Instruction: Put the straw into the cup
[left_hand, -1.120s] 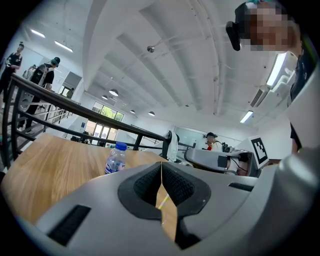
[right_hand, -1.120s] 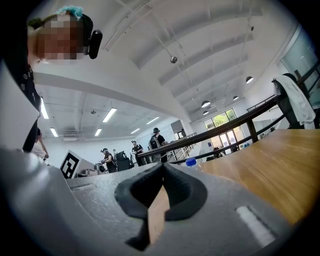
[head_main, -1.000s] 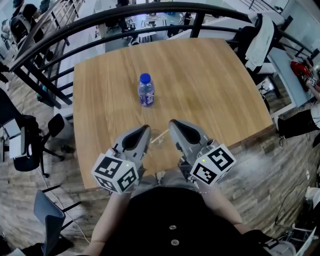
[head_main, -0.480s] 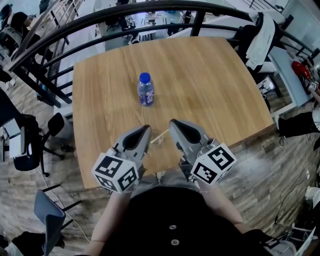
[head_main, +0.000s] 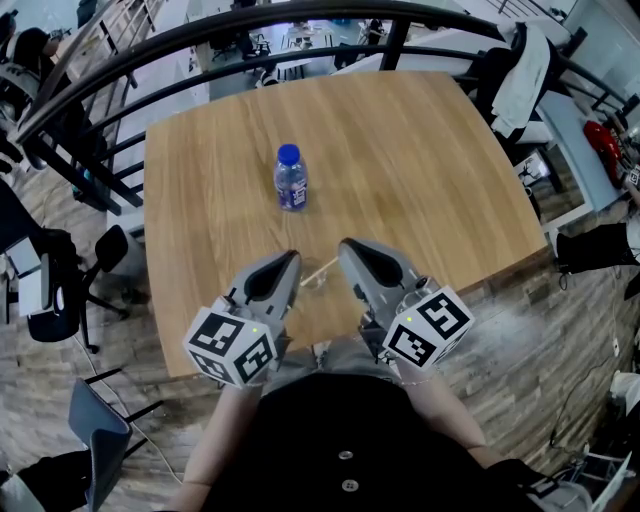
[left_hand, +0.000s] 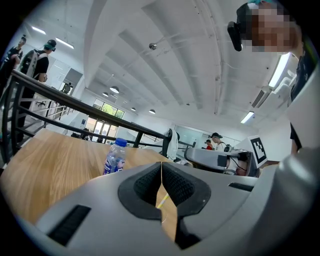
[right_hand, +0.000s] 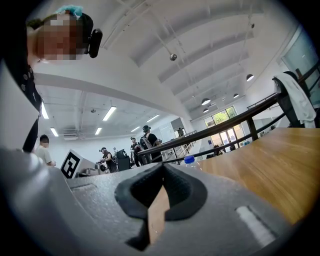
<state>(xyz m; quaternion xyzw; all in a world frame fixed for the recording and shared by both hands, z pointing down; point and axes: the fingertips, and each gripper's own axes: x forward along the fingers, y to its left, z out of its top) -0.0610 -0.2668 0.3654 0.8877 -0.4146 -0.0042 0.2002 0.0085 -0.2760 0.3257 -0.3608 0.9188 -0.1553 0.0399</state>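
Note:
A clear cup (head_main: 314, 280) stands near the table's front edge, between my two grippers. A pale straw (head_main: 320, 270) lies slanted at the cup, and I cannot tell whether it sits inside. Through the slit below the left jaws the straw (left_hand: 161, 200) shows as a thin yellow line. My left gripper (head_main: 292, 257) (left_hand: 161, 164) is shut with nothing in it, just left of the cup. My right gripper (head_main: 346, 246) (right_hand: 162, 167) is shut and empty too, just right of the cup. Both point away from me over the table.
A small water bottle (head_main: 291, 180) (left_hand: 115, 157) (right_hand: 189, 160) with a blue cap stands upright mid-table, beyond the grippers. The wooden table (head_main: 420, 170) ends at a dark curved railing (head_main: 300, 20). Office chairs and people stand around below and behind it.

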